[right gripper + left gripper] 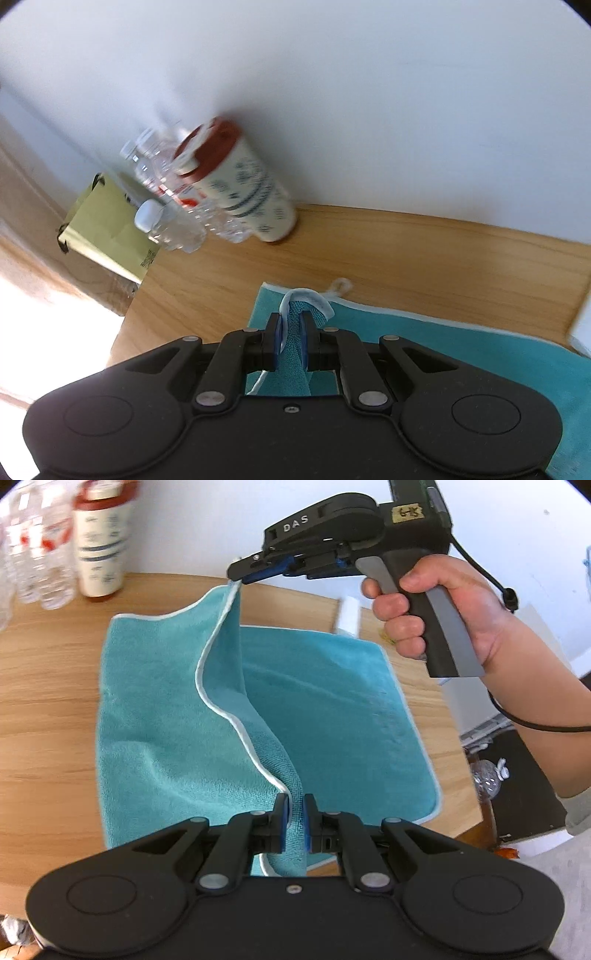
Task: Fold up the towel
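Observation:
A teal towel (332, 716) with a white hem lies on the wooden table (48, 686). One edge of it is lifted into a standing fold between the two grippers. My left gripper (294, 805) is shut on the near end of that edge. My right gripper (236, 578), held in a person's hand (443, 613), is shut on the far corner, above the table. In the right wrist view the right gripper (291, 325) pinches the teal towel (461, 354) at its hemmed corner, and a small white loop (341, 285) lies on the wood just beyond.
A cream canister with a red lid (101, 542) and several clear water bottles (33, 557) stand at the far left by the white wall. The same canister (240, 184) shows in the right wrist view beside a yellow-green box (107, 229). The table's right edge (476, 801) drops to the floor.

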`<act>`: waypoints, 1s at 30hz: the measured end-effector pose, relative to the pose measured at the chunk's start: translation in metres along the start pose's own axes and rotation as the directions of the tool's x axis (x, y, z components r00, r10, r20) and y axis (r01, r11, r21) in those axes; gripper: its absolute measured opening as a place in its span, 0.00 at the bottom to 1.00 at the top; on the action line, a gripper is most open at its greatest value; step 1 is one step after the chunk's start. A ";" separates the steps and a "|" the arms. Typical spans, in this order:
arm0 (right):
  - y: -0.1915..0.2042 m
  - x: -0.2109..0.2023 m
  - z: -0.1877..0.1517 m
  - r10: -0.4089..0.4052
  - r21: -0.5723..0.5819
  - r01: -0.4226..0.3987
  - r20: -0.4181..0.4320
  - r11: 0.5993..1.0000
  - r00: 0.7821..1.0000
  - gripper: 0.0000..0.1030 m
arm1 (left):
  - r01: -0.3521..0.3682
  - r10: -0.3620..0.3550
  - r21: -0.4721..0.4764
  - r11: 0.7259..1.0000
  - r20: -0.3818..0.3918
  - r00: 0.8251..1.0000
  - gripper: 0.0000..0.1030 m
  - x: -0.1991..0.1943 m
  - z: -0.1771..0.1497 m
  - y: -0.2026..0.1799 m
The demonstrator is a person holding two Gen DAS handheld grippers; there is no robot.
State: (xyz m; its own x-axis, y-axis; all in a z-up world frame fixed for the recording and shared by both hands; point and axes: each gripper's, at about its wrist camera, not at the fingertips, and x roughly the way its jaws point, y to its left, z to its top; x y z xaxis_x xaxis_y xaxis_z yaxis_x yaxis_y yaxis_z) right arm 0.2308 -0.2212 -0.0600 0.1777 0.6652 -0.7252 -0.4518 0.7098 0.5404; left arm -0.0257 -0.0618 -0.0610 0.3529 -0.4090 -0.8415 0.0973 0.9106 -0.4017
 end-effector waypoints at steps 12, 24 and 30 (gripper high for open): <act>-0.070 -0.071 -0.016 -0.026 0.048 0.021 0.091 0.999 0.996 0.11 | 0.104 -0.099 0.141 0.985 -0.041 0.994 0.07 0.043 0.017 -0.082; -0.144 -0.107 -0.043 -0.111 0.150 0.092 0.125 0.984 0.986 0.08 | 0.228 -0.197 0.228 0.947 -0.152 0.969 0.07 0.107 0.038 -0.137; -0.175 -0.120 -0.050 -0.179 0.185 0.153 0.135 0.971 0.975 0.08 | 0.326 -0.283 0.286 0.901 -0.181 0.942 0.07 0.134 0.039 -0.161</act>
State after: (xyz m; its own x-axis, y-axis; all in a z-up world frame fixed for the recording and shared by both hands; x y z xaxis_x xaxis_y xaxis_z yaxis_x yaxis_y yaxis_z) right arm 0.2446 -0.4374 -0.0888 0.3718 0.5525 -0.7460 -0.2494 0.8335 0.4930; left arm 0.0418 -0.2606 -0.0954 0.1362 -0.6536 -0.7445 0.4691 0.7044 -0.5327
